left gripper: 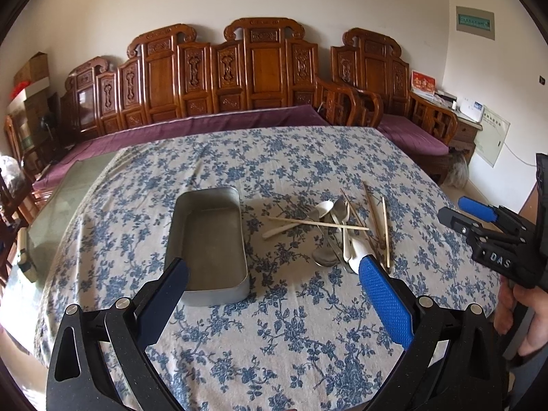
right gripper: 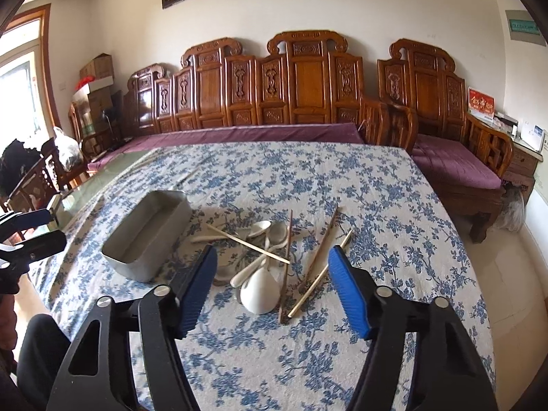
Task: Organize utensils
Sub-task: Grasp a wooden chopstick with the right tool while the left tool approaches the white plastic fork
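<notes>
A pile of utensils [left gripper: 337,231] lies on the floral tablecloth: white ceramic spoons [right gripper: 258,289], metal spoons [right gripper: 278,232] and several wooden chopsticks [right gripper: 320,250]. An empty metal box [left gripper: 209,244] sits to the left of the pile; it also shows in the right wrist view [right gripper: 147,236]. My left gripper [left gripper: 274,269] is open and empty, above the cloth near the box's front. My right gripper [right gripper: 272,258] is open and empty, just in front of the pile; it also shows in the left wrist view [left gripper: 465,214].
The table [right gripper: 394,205] is covered by a blue floral cloth, with bare glass at its far left [left gripper: 61,198]. Carved wooden sofas with purple cushions [left gripper: 212,123] stand behind it. The table's right edge drops to tiled floor [right gripper: 507,267].
</notes>
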